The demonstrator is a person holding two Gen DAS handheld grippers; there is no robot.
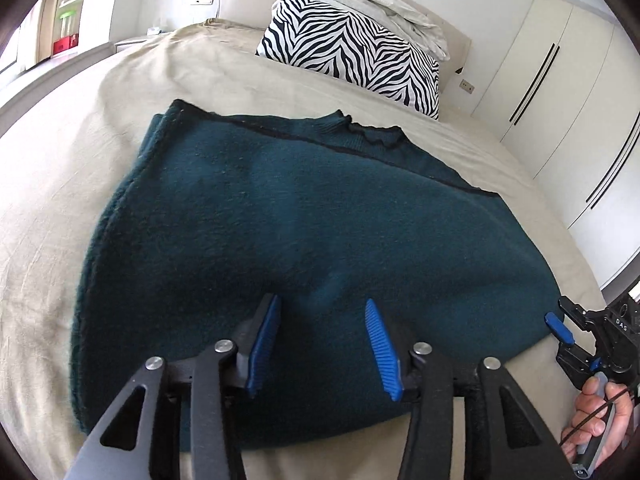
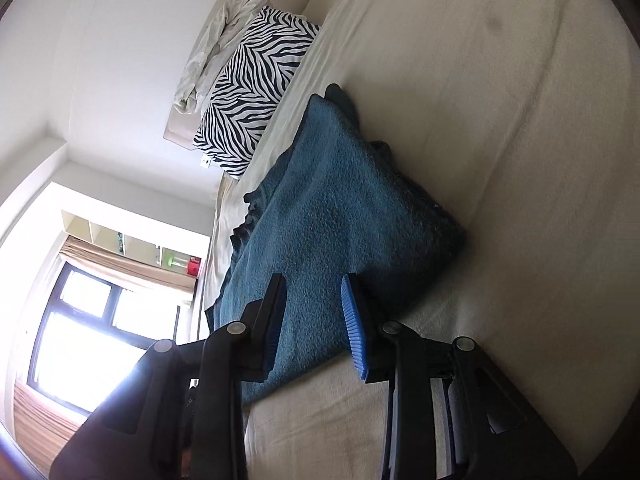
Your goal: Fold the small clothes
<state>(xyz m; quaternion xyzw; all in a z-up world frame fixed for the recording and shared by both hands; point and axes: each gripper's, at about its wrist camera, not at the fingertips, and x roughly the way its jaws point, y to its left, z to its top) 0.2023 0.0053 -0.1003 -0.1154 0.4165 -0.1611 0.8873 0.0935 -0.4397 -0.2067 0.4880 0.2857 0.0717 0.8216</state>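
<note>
A dark teal knit sweater (image 1: pixel 256 232) lies folded on the beige bed sheet (image 1: pixel 60 200), collar toward the pillow. My left gripper (image 1: pixel 322 308) is open, its blue pads hovering over the sweater's near part, holding nothing. My right gripper (image 1: pixel 558 326) shows at the sweater's right edge in the left wrist view, held by a hand. In the right wrist view the right gripper (image 2: pixel 314 284) is open with the sweater's (image 2: pixel 340 208) edge between its spread fingers; the camera is rolled sideways.
A zebra-print pillow (image 1: pixel 352 52) and crumpled white bedding (image 1: pixel 376 0) lie at the headboard. White wardrobe doors (image 1: pixel 560 92) stand to the right. A window with a shelf (image 2: pixel 80 320) is beyond the bed's far side.
</note>
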